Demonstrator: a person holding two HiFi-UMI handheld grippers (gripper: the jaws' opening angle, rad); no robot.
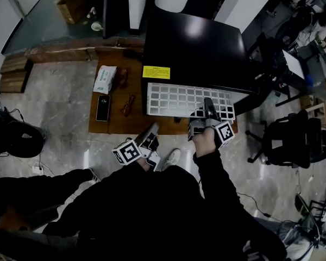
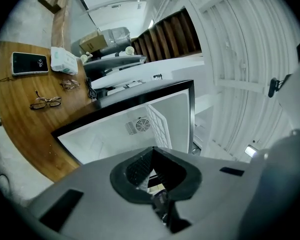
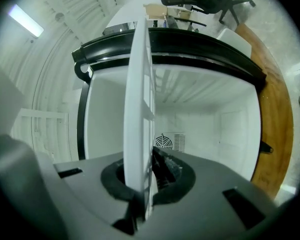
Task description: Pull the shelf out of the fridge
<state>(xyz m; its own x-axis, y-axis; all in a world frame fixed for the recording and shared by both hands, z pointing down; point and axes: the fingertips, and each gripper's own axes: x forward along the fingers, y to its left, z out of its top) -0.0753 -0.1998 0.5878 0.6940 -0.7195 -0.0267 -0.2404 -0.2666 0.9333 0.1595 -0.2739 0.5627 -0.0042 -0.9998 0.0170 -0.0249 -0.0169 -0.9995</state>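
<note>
Shelf (image 3: 138,109) stood edge-on between the right gripper's (image 3: 146,181) jaws, which were clamped on its near rim; it reached partly out of the fridge (image 3: 215,124) beyond them. The left gripper's (image 2: 152,176) jaws were together, nothing between them.

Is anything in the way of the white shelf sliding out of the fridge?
Nothing visible blocks it. The right gripper grips the shelf, which sticks well out of the fridge. The phone, glasses and tissue pack lie on the wooden board off to its left, clear of it.
</note>
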